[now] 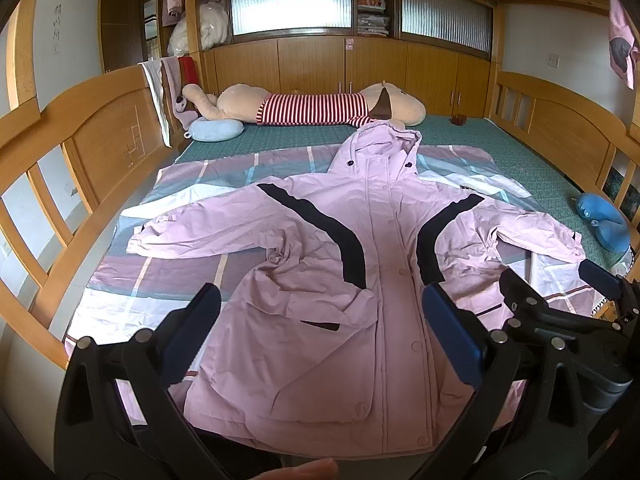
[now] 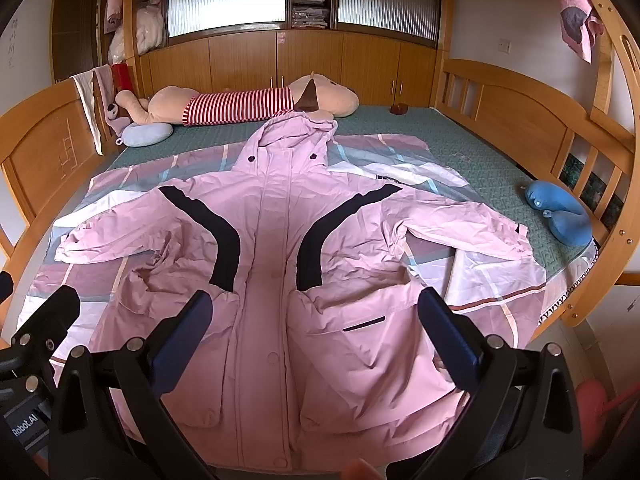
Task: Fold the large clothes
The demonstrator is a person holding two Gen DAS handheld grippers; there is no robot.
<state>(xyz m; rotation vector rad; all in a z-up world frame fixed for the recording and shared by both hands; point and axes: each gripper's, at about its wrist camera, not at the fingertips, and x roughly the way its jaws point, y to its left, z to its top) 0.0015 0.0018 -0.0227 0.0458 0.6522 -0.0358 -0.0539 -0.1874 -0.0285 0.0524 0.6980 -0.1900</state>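
A large pink hooded jacket (image 1: 384, 264) with black curved stripes lies flat, front up, on a plaid sheet (image 1: 168, 280) on the bed, sleeves spread to both sides, hood at the far end. It also shows in the right wrist view (image 2: 272, 264). My left gripper (image 1: 320, 300) is open and empty above the jacket's lower half. My right gripper (image 2: 316, 304) is open and empty above the hem area. The right gripper also shows at the right edge of the left wrist view (image 1: 556, 284).
A long plush toy in a striped shirt (image 1: 312, 108) lies across the far end of the green mattress (image 1: 520, 152). A pale blue neck pillow (image 1: 216, 128) sits far left, a blue one (image 2: 560, 212) at right. Wooden rails (image 1: 100, 148) line both sides.
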